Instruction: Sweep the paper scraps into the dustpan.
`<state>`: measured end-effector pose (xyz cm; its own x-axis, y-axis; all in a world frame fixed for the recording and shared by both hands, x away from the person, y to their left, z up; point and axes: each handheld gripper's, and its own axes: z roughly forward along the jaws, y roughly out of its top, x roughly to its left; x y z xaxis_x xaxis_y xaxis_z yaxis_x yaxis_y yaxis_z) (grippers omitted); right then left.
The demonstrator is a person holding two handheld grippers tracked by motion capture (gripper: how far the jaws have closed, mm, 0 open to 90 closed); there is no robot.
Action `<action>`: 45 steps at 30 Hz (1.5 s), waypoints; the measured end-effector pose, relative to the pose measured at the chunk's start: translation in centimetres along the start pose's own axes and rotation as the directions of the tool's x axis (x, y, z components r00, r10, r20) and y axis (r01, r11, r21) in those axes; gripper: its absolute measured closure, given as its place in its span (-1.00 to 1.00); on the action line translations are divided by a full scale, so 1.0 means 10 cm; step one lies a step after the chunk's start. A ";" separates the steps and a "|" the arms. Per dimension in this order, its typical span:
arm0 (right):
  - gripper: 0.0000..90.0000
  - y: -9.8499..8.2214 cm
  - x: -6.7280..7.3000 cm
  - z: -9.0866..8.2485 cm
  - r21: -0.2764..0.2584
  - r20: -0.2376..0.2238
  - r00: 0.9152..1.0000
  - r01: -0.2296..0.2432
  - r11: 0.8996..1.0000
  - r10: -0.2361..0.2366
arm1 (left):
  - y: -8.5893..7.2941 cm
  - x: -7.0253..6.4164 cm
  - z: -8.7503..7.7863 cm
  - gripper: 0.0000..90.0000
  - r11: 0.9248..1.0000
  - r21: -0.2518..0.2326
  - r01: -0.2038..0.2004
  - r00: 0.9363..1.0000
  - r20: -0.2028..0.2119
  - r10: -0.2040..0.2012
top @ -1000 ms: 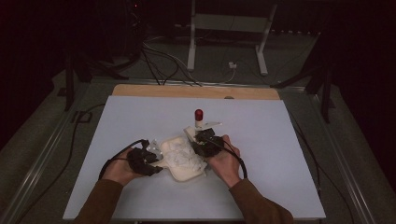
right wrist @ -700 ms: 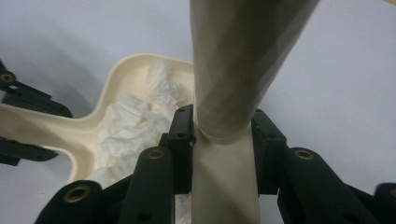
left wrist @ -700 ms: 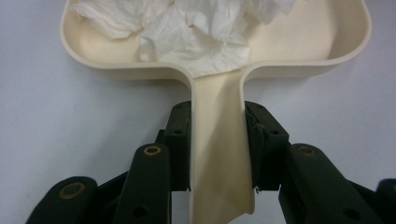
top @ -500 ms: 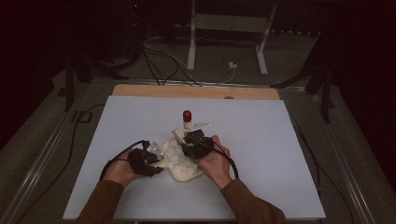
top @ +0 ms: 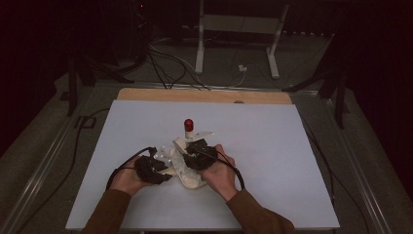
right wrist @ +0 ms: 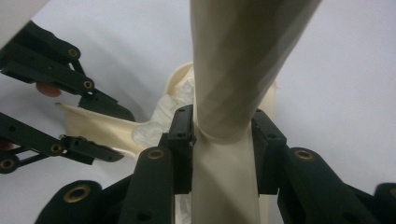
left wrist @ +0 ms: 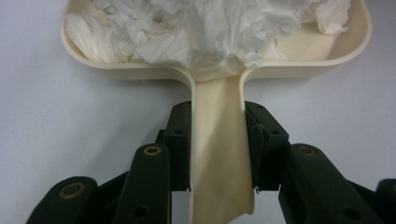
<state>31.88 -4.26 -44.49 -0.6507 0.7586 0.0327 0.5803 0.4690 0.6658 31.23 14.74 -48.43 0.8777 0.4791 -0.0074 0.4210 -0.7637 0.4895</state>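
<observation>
A cream dustpan (left wrist: 322, 56) lies on the white table, holding crumpled white tissue (left wrist: 201, 28). My left gripper (left wrist: 218, 121) is shut on the dustpan's flat handle (left wrist: 219, 163). My right gripper (right wrist: 219, 126) is shut on a cream tool handle (right wrist: 238, 60) that rises away from it. In the high view this handle ends in a red tip (top: 188, 124). There the left gripper (top: 151, 168) and right gripper (top: 199, 155) sit close together over the dustpan (top: 191, 180). The right gripper view also shows the left gripper (right wrist: 60, 116) and the dustpan (right wrist: 93, 123) below.
The white table top (top: 272, 146) has a wooden strip (top: 204, 95) along its far edge. Black cables (top: 122, 168) trail from both grippers. Beyond the table stand metal frame legs (top: 200, 44) and floor cables (top: 165, 63) in the dark.
My right gripper has moved left with the red-tipped handle, closer to the left gripper and over the dustpan. The left gripper and dustpan have stayed put.
</observation>
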 end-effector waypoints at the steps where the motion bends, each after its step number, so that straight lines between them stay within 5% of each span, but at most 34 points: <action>1: 0.49 0.00 0.01 0.00 -0.001 0.000 1.000 0.003 1.000 -0.003 | 0.00 0.00 0.00 0.48 1.000 0.000 -0.005 1.000 -0.001 0.005; 13: 0.49 0.00 -0.06 -0.02 0.015 -0.007 1.000 0.023 1.000 -0.023 | -0.11 -0.04 0.05 0.48 0.995 -0.094 0.032 0.999 -0.003 -0.032; 45: 0.49 -0.02 -0.14 -0.07 0.020 -0.003 0.999 0.037 0.999 -0.036 | -0.18 -0.11 0.10 0.48 0.986 -0.163 0.045 0.998 -0.030 -0.051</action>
<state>32.35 -5.75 -44.10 -0.6730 0.7395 0.0109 0.5656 0.5052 0.6519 29.70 15.14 -50.22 0.8482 0.5297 -0.0064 0.4171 -0.6604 0.6244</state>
